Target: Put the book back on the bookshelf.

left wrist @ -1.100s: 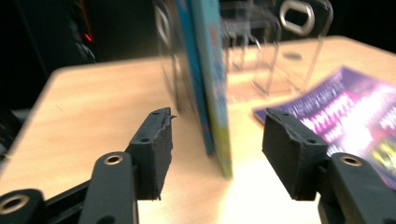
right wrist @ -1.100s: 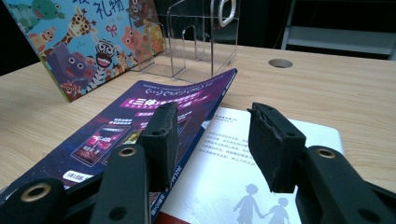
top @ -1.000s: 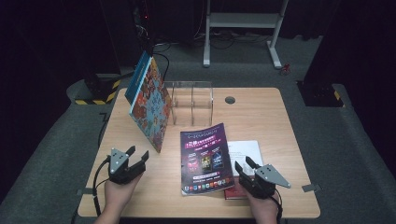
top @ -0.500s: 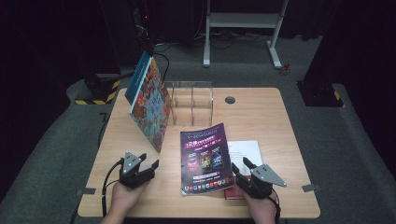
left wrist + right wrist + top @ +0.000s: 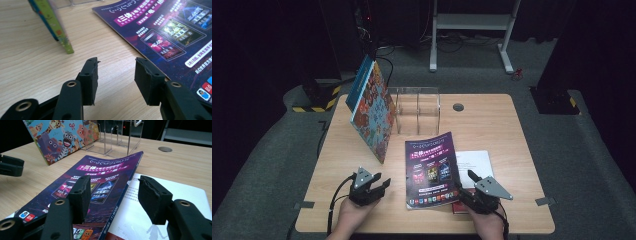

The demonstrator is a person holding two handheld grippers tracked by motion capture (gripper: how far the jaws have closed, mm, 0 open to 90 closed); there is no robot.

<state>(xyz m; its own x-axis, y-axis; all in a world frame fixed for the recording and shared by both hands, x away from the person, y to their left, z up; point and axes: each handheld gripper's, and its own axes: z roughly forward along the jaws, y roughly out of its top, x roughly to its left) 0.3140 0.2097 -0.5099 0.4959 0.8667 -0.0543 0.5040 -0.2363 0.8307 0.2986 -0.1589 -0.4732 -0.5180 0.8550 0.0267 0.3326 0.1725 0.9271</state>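
A purple magazine [image 5: 432, 169] lay face up near the front edge of the wooden table [image 5: 492, 125], its right side raised slightly over a white booklet [image 5: 476, 162] beneath it. A thin red edge (too small to identify) peeked out below them. The right gripper [image 5: 471, 186] sat at the magazine's lower right corner, jaws wide apart and holding nothing, straddling the magazine's edge. The left gripper [image 5: 382, 185] rested just left of the magazine, jaws likewise spread and empty above bare wood. Farther back, a colourful animal picture book [image 5: 373, 112] leaned tilted against a clear acrylic rack [image 5: 418, 107], its lower edge on the table.
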